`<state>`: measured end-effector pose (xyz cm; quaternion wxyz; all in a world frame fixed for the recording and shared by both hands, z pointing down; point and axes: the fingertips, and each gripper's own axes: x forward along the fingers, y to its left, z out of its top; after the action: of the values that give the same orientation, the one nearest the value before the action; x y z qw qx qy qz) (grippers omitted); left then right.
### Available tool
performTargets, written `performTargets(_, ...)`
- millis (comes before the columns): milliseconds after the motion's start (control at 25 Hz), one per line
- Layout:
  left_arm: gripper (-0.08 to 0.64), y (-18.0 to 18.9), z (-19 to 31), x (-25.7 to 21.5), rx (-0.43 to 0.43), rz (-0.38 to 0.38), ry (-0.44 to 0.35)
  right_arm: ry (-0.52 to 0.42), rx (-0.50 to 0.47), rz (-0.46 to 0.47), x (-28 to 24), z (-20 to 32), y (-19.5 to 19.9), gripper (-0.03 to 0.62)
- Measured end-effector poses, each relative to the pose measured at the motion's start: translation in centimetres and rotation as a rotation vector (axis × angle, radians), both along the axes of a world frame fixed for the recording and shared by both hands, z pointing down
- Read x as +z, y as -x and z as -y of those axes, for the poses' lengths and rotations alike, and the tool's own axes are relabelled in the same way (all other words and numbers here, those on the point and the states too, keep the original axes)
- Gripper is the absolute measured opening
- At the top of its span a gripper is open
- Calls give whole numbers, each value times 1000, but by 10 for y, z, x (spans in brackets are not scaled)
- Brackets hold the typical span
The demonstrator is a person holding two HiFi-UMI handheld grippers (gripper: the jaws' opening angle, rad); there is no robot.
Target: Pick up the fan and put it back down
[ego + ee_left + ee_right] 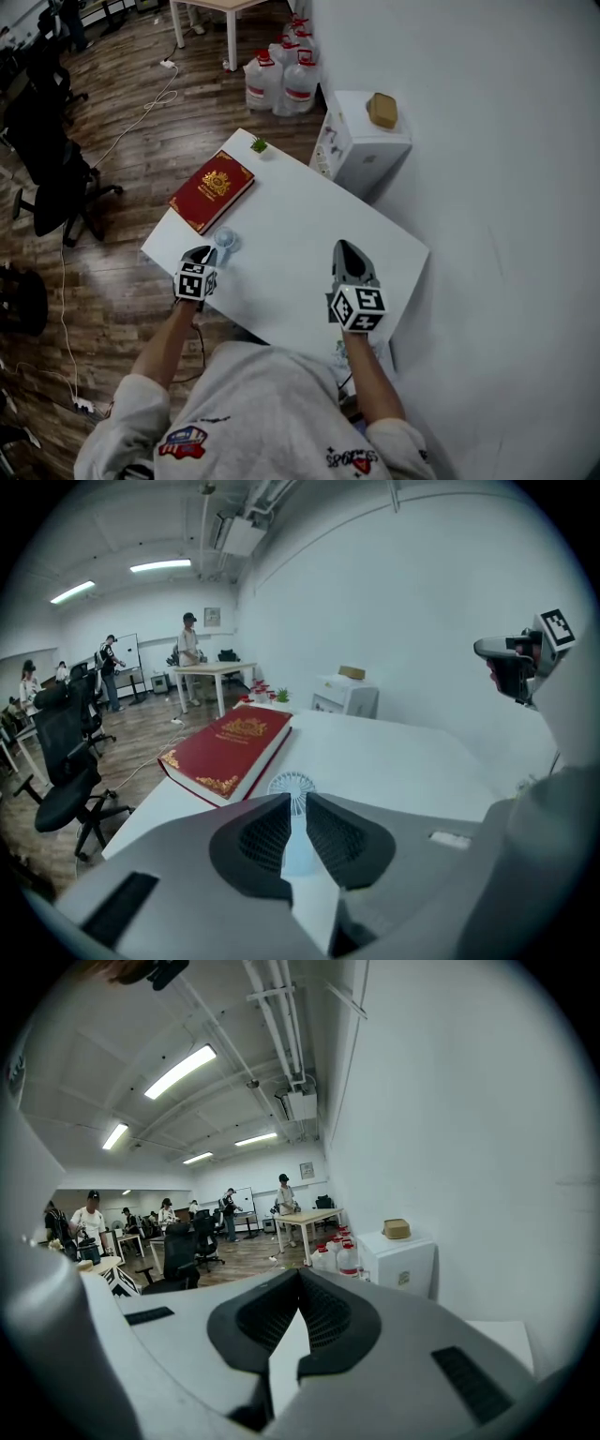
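A small pale blue hand fan (225,238) stands near the left edge of the white table (300,234), beside a red book (212,190). My left gripper (208,255) is shut on the fan's handle. In the left gripper view the handle (298,850) sits pinched between the two dark pads, and the round fan head (291,785) shows just past the tips of the left gripper (297,799). My right gripper (345,246) hovers over the table's right part, shut with nothing in it; its tips (298,1274) meet.
The red book (230,747) lies just beyond the fan. A tiny green plant (259,145) sits at the table's far corner. A white cabinet (361,141) with a brown box (382,110) stands behind, water jugs (281,80) beside it. An office chair (56,187) stands left.
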<state>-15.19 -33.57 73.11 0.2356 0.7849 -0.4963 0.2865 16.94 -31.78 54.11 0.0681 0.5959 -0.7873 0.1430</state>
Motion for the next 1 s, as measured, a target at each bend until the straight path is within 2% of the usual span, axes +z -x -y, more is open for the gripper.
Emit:
performTargets(80,22,3,1,-15,-11,-12,-39,-7,-18,-2,-1,2,8,-9)
performTargets(200,6,6,6,-41,-17,-45,-99,-16,-35,-3,-2,4,17,-9)
performTargets(440,5,7,17,-103,-11,-108,-252,-39,-66,1,-6,7,31,-9)
performTargets(800,5,9,13,-194,-29,-164,-528,-124,-106,-4,-19,4,44,-9)
performTargets(1000,5,6,4,-211,-32,-172,-563,-149,-138,-6,-22,2,54,-9)
